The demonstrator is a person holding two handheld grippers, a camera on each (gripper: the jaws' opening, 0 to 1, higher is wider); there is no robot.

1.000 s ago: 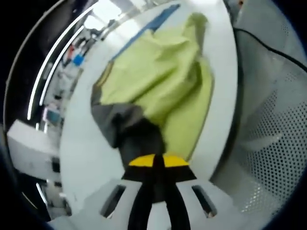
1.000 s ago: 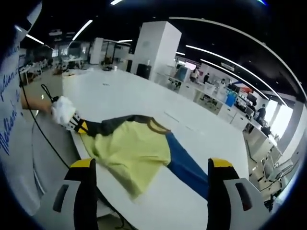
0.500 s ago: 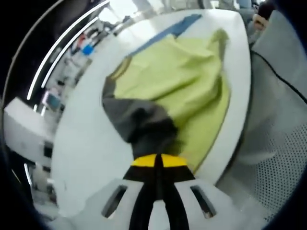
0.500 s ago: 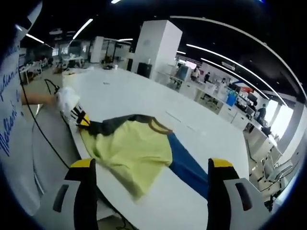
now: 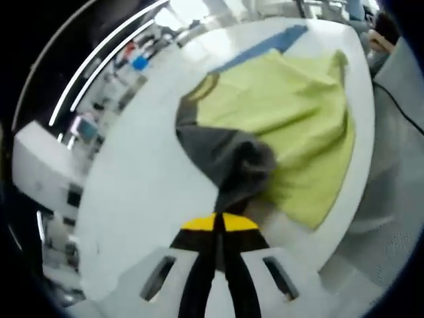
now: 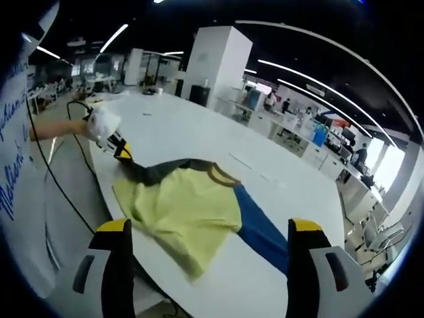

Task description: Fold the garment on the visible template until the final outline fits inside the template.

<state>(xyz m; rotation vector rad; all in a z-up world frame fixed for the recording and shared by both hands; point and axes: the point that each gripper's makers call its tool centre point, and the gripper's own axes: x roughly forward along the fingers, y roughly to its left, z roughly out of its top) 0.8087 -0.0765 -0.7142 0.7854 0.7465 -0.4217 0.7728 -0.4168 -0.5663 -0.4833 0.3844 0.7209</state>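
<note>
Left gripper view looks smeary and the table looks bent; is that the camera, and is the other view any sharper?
Left gripper view: the garment is soft with blur, and the fisheye lens bows the table edge. Right gripper view: sharper, ceiling light strips curve, and windows at the right edge glare white.

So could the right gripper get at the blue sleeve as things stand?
Probably yes. The right gripper hangs open above the table, and the blue sleeve lies flat and uncovered ahead between its jaws, with nothing across the way.
</note>
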